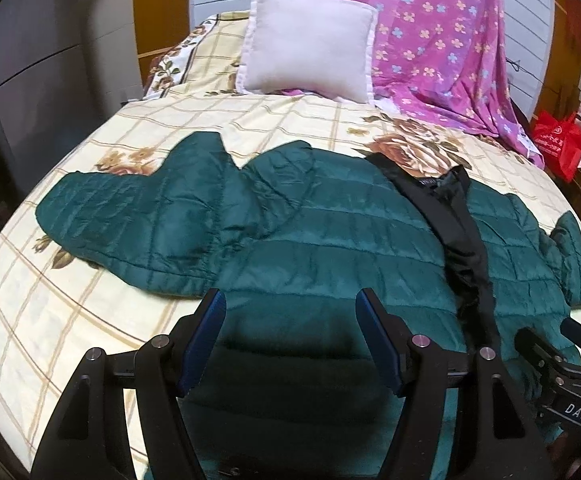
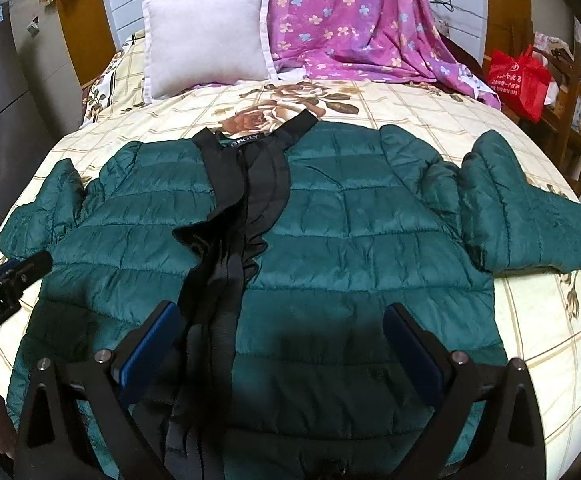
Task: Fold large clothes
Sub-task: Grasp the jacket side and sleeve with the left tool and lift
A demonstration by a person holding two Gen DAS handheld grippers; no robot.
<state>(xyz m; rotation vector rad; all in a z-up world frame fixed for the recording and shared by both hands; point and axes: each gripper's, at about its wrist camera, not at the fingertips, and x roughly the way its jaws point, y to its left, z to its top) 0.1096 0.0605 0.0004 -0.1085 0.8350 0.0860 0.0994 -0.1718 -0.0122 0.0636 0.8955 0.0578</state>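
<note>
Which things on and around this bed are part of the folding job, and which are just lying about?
Part of the job:
- green puffer jacket, spread flat with the front up
- left gripper and right gripper, both open above its hem

Just lying about:
- white pillow
- purple floral blanket
- red bag
- checked bedspread, the work surface only

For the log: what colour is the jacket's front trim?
Black trim, clearest in the right wrist view.
</note>
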